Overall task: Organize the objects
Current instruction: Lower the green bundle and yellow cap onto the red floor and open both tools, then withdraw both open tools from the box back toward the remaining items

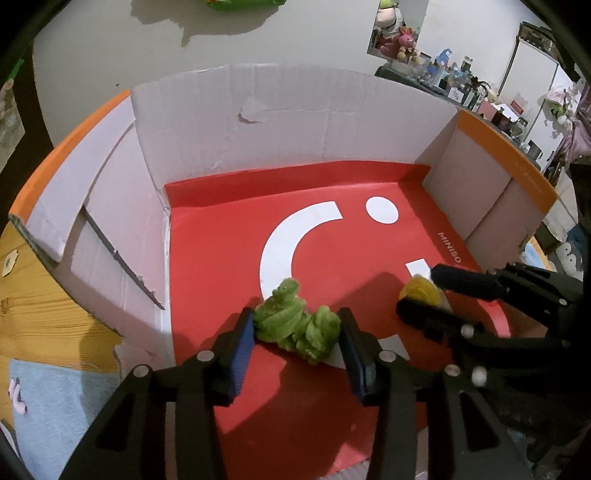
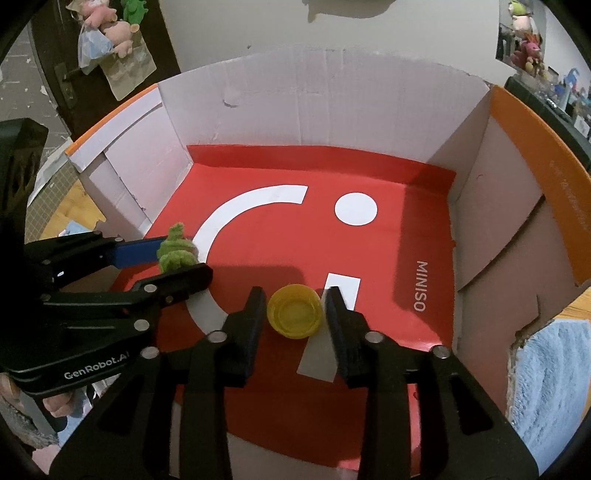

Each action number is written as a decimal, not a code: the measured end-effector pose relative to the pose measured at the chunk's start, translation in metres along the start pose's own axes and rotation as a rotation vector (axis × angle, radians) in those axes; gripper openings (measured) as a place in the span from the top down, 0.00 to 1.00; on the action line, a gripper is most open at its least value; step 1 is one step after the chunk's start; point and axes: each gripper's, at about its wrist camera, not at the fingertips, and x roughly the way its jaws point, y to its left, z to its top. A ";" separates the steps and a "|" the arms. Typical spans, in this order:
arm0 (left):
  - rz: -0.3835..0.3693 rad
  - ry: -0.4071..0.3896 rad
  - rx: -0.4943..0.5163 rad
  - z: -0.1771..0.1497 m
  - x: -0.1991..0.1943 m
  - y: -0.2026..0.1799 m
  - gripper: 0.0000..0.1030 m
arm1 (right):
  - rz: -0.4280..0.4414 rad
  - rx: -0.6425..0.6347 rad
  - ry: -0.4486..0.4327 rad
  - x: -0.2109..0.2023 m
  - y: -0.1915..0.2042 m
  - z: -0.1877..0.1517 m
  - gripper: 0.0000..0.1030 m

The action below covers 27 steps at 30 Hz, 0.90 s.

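Note:
A green fuzzy toy (image 1: 297, 320) lies on the red floor of a cardboard box (image 1: 295, 114). My left gripper (image 1: 297, 325) has a finger on each side of the toy, touching or nearly touching it. A yellow bottle cap (image 2: 294, 311) lies open side up on the red floor. My right gripper (image 2: 295, 301) straddles the cap with a small gap on each side. In the right wrist view the left gripper (image 2: 181, 254) and green toy (image 2: 176, 250) show at the left. In the left wrist view the right gripper (image 1: 417, 290) and cap (image 1: 421, 288) show at the right.
The box has white inner walls with orange rims (image 2: 535, 147) and a red liner with white marks (image 1: 382, 209). A wooden floor (image 1: 40, 306) and a light blue towel (image 2: 550, 373) lie outside the box. Plush toys (image 2: 110, 22) hang on the wall behind.

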 end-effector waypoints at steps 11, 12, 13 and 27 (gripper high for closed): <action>0.019 -0.039 0.022 -0.006 -0.017 -0.005 0.50 | 0.022 0.027 -0.056 -0.019 -0.002 -0.004 0.52; 0.025 -0.045 0.024 -0.007 -0.019 -0.006 0.48 | 0.023 0.027 -0.060 -0.022 -0.001 -0.004 0.52; 0.034 -0.053 0.025 -0.007 -0.021 -0.007 0.41 | 0.025 0.027 -0.064 -0.024 -0.001 -0.004 0.52; 0.041 -0.114 -0.005 -0.018 -0.046 -0.003 0.34 | 0.035 0.018 -0.125 -0.048 0.010 -0.013 0.46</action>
